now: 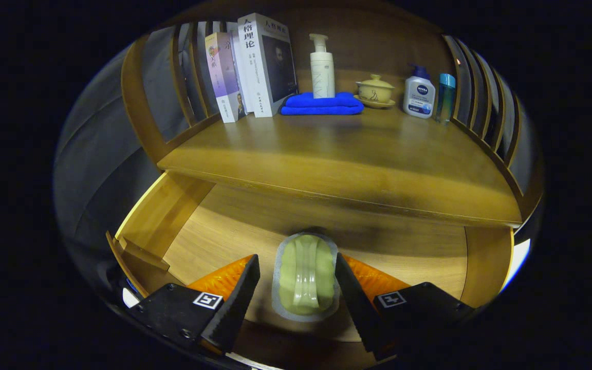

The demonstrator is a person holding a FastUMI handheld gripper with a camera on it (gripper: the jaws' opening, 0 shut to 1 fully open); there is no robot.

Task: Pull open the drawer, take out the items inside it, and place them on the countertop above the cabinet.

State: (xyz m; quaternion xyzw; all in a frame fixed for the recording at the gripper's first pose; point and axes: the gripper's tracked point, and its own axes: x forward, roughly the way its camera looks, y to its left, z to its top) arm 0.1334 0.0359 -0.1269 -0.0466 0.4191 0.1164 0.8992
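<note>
The jaws point(296, 288) stand parted, one finger to each side of a pale green packet point(306, 277) with a grey sealed rim, which lies flat on the floor of the pulled-out drawer point(214, 236). Whether the pads already touch it I cannot tell; it looks more bracketed than squeezed.

The packet looks soft and slick, so the likely failure is a poor pinch: closing too high would catch only the bulge and let it slip free on the lift, while closing too low would scrape the tips along the drawer floor.

Just beyond the jaws, the front edge of the surface point(337, 169) overhangs the drawer. Lifting straight up risks knocking the packet against that lip.

Farther off stand books point(262, 64), a blue towel point(321, 104), a pump bottle point(322, 69), a lidded cup point(374, 90) and two bottles point(419, 95); a deep reach could topple them.
</note>
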